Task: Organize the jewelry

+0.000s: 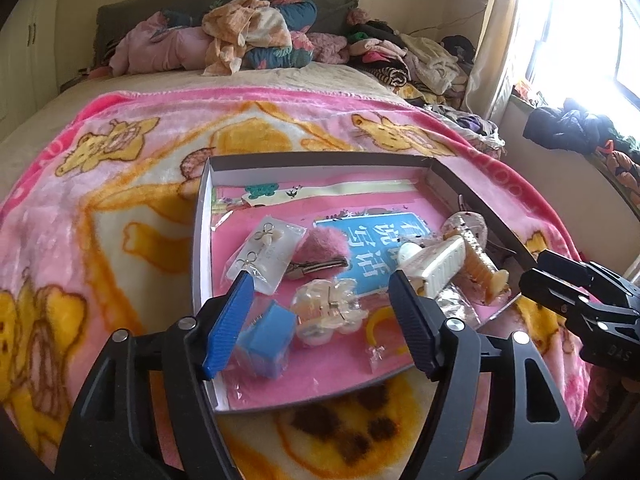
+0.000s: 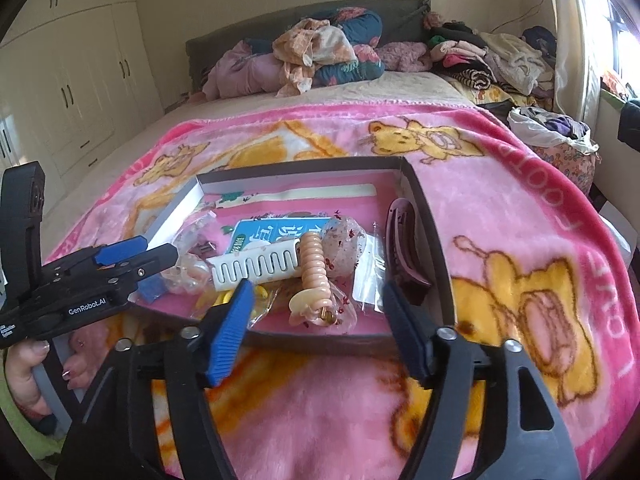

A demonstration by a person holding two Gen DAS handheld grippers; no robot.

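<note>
On the pink bear-print blanket (image 1: 120, 208) across the bed sits a shallow cardboard box (image 1: 202, 216), and all the hair pieces and jewelry lie inside it on a pink and blue printed sheet; at its nine o'clock side a clear packet of bow earrings (image 1: 262, 258) lies just beside a fluffy pink hair clip (image 1: 322, 246), which touches it at three o'clock; toward six o'clock from them a small blue cube (image 1: 266, 334) stands next to a clear claw clip (image 1: 330, 312); a white comb clip (image 2: 256, 266) lies across the middle, with a peach ribbed claw clip (image 2: 316, 276) over its three o'clock end; a dark mauve claw clip (image 2: 404, 248) leans against the box wall at three o'clock; yellow hair ties (image 2: 256, 294) peek out in a bag by the near wall.

Both grippers hover at the box's six o'clock edge; the left gripper (image 1: 320, 308) has its jaws spread, with the cube and clear clip lying below between them but untouched; the right gripper (image 2: 318, 320) is likewise spread wide and pinching nothing, above the peach clip; a hand (image 2: 28, 376) grips the left tool's handle; heaped clothes (image 2: 320, 52) crowd the headboard at twelve o'clock.
</note>
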